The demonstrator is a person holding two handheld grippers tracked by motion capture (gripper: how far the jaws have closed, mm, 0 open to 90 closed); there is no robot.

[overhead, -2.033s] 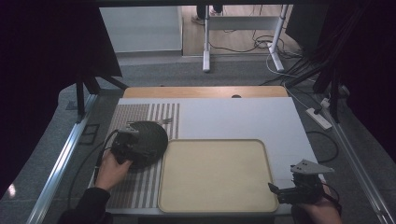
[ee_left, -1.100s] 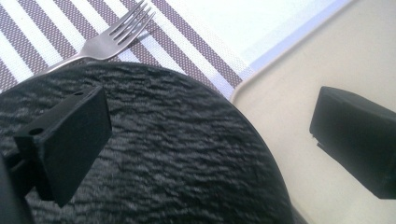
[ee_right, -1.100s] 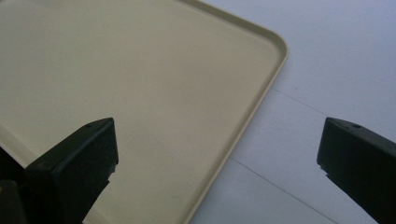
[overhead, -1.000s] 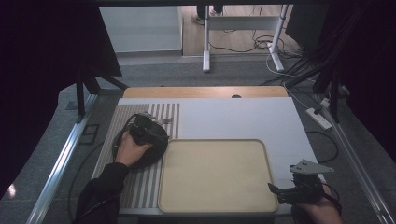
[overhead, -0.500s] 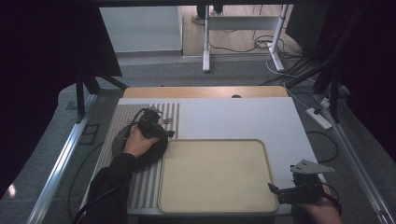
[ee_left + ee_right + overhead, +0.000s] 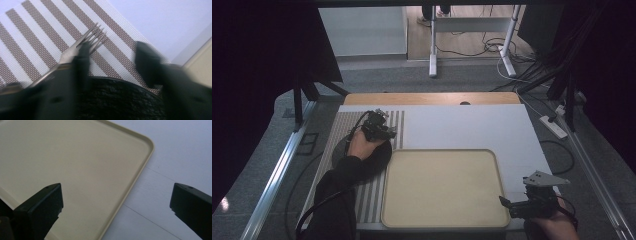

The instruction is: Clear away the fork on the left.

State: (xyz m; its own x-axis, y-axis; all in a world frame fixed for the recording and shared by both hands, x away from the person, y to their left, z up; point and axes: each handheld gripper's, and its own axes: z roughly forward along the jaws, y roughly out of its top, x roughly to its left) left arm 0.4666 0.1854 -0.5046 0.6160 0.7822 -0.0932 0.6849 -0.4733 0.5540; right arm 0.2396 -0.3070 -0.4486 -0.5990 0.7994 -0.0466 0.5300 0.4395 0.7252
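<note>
At the left of the tabletop [image 6: 462,125] we have our left gripper [image 6: 112,65] over the far rim of the dark plate [image 6: 117,100], which sits on the striped mat [image 6: 32,42]. A fork [image 6: 75,50] lies half on that rim, its tines out over the mat. Our jaws have just been closing and now stand at a middling gap; one jaw crosses the fork's neck, the other stands well to its side, and the picture is too blurred for us to tell whether a pad presses the metal. The risk, as we judge it, is that the jaws close beside the fork rather than around it, nudging it off the rim or skating it across the mat, or that they catch the plate's edge and tip it. Further right lies the empty cream tray [image 6: 442,190]. At the right our right gripper [image 6: 116,202] hovers over the tray's corner with its jaws spread wide, holding nothing.
</note>
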